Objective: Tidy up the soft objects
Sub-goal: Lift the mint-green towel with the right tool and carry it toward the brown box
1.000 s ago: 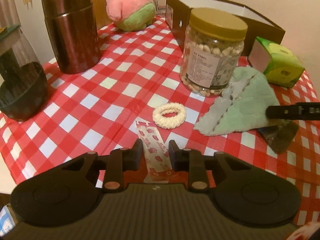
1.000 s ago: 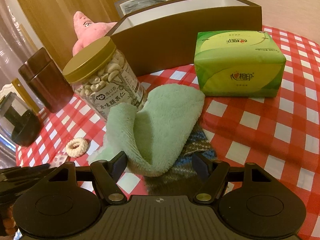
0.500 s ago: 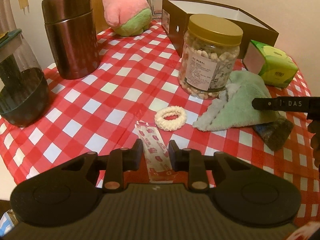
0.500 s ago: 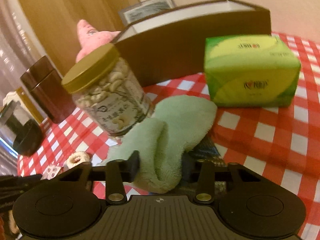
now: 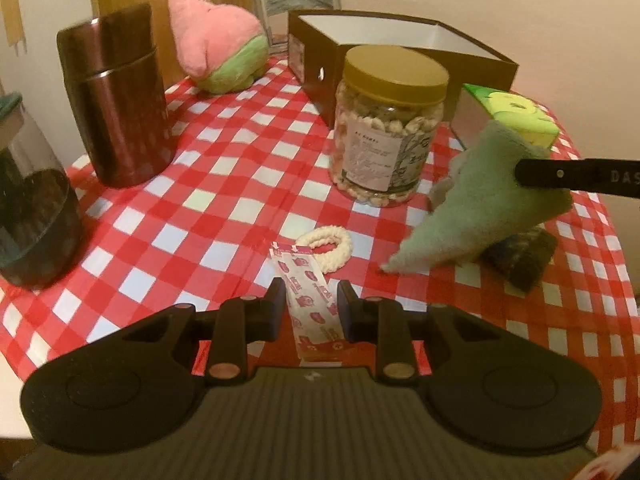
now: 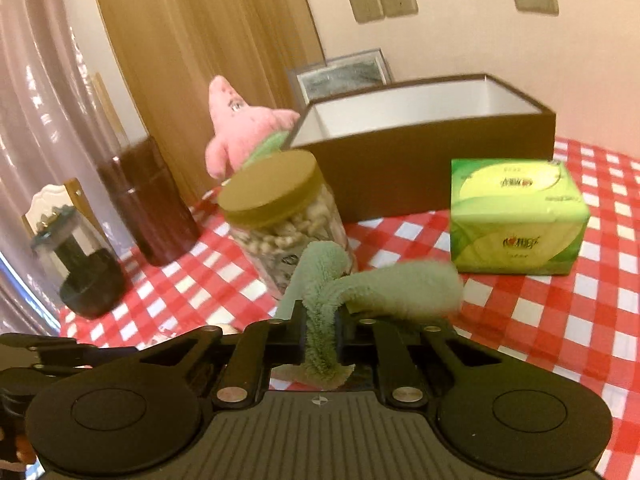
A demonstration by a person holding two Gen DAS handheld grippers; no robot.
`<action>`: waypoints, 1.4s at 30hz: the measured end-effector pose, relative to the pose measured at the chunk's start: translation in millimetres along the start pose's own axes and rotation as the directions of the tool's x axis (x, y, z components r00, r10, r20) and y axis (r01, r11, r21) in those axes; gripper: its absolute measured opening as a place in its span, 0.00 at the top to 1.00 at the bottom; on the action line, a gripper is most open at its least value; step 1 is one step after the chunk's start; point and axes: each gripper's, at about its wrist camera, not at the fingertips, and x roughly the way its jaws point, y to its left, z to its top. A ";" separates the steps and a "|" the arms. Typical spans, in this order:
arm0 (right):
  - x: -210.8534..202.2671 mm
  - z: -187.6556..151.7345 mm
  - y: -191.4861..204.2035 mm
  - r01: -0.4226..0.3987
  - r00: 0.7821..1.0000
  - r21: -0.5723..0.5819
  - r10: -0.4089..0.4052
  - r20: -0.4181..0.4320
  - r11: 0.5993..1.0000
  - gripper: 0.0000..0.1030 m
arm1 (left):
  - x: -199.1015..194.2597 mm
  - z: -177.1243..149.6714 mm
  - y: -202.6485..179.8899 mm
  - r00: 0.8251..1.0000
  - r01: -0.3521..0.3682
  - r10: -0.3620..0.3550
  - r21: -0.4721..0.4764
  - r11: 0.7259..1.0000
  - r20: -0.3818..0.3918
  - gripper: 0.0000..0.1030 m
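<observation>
My right gripper (image 6: 320, 320) has a pale green fleecy cloth (image 6: 380, 288) pinched between its fingers, the jaws still closing on it. In the left wrist view the cloth (image 5: 480, 208) hangs off the table under a right gripper finger (image 5: 576, 178), its tip near the red checked tablecloth (image 5: 224, 184). A dark knitted piece (image 5: 524, 256) lies beneath it. A cream scrunchie (image 5: 328, 246) lies ahead of my left gripper (image 5: 311, 300), which is open over a bandage strip (image 5: 308, 288). A pink plush star (image 5: 216, 48) sits at the back, beside an open brown box (image 6: 420, 168).
A nut jar (image 5: 388, 128) stands in front of the box, and a green tissue pack (image 6: 516, 220) is to its right. A dark brown canister (image 5: 116, 96) and a glass vessel (image 5: 32, 220) stand at the left. The table edge runs close on the left.
My right gripper's jaws closed on the green cloth and lifted it off the table, uncovering the dark knitted piece. The left gripper stayed over the bandage strip.
</observation>
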 end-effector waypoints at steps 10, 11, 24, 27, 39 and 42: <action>-44.3 1.6 20.7 -0.001 1.000 -0.006 0.001 0.001 1.000 0.88 | -40.1 9.4 -4.7 0.999 -0.037 0.036 0.018 0.999 0.034 0.76; -48.4 2.0 20.9 -0.005 1.000 -0.008 0.005 0.003 1.000 0.88 | -44.4 10.6 -7.0 0.998 -0.043 0.042 0.017 0.999 0.039 0.76; -97.8 13.7 16.7 -0.089 0.995 -0.017 0.089 0.039 0.996 0.88 | -101.7 28.4 -36.1 0.989 -0.104 0.098 0.053 0.993 0.112 0.76; -101.9 15.5 15.8 -0.087 0.995 -0.022 0.088 0.045 0.996 0.88 | -103.8 31.1 -35.1 0.989 -0.097 0.087 0.074 0.993 0.119 0.75; -75.8 21.2 15.9 -0.012 1.000 0.065 0.011 0.013 0.998 0.88 | -51.3 61.6 7.0 0.999 0.003 -0.012 0.172 0.985 0.053 0.76; -68.1 23.5 22.1 0.015 1.000 0.088 -0.015 0.008 0.996 0.88 | -34.2 76.8 20.7 0.998 0.033 -0.042 0.208 0.978 0.039 0.76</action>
